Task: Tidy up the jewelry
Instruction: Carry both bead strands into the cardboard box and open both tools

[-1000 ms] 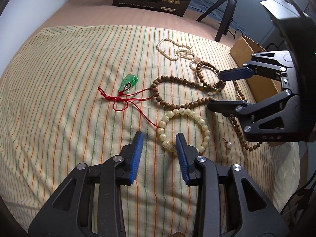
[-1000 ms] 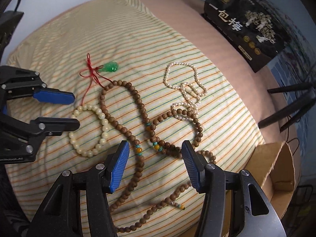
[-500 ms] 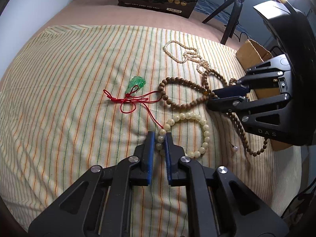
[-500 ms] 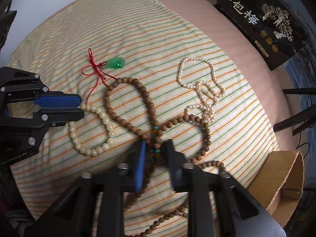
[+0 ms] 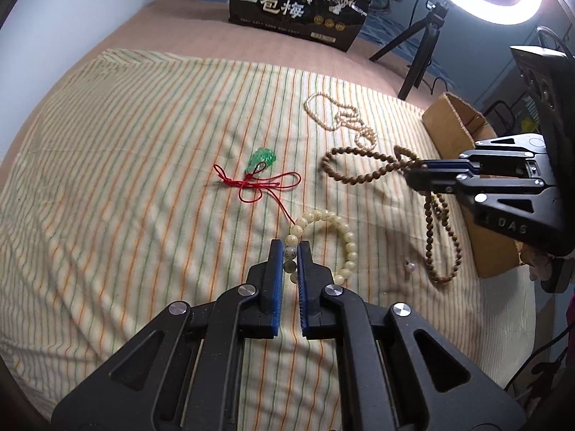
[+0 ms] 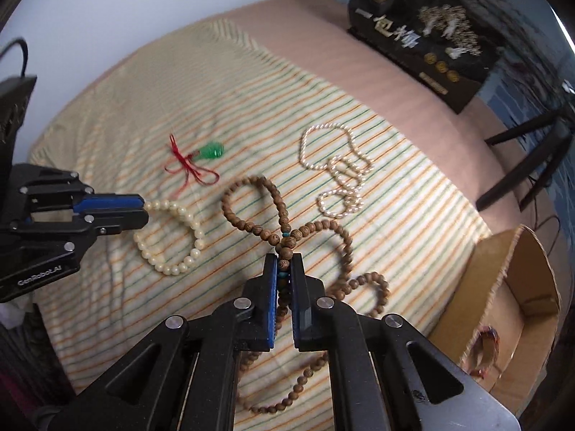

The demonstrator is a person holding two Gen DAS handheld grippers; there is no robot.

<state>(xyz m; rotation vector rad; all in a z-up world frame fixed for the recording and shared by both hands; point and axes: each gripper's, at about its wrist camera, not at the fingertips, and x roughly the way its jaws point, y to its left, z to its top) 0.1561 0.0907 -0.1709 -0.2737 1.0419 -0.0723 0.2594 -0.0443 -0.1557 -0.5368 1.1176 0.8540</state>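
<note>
2 grippers, each clamped on 1 string of beads above the striped cloth [image 5: 125, 179].
The left gripper [image 5: 290, 255] jaws pinch the cream bracelet [image 5: 345, 237]; the right gripper [image 6: 284, 273] jaws pinch the wooden bead necklace [image 6: 251, 186]. Risk: its trailing loops may snag the pearl necklace [image 6: 337, 172] if lifted toward the cardboard box [image 6: 521, 287].

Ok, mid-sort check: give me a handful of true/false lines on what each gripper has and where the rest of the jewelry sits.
1. The left gripper is shut on the cream bead bracelet. True.
2. The right gripper is open over bare cloth. False: it is shut on the brown wooden bead necklace.
3. The green pendant on red cord lies loose on the striped cloth. True.
4. The pearl necklace is inside the cardboard box. False: it lies on the cloth.
5. A small lone pearl piece lies near the wooden beads. True.
</note>
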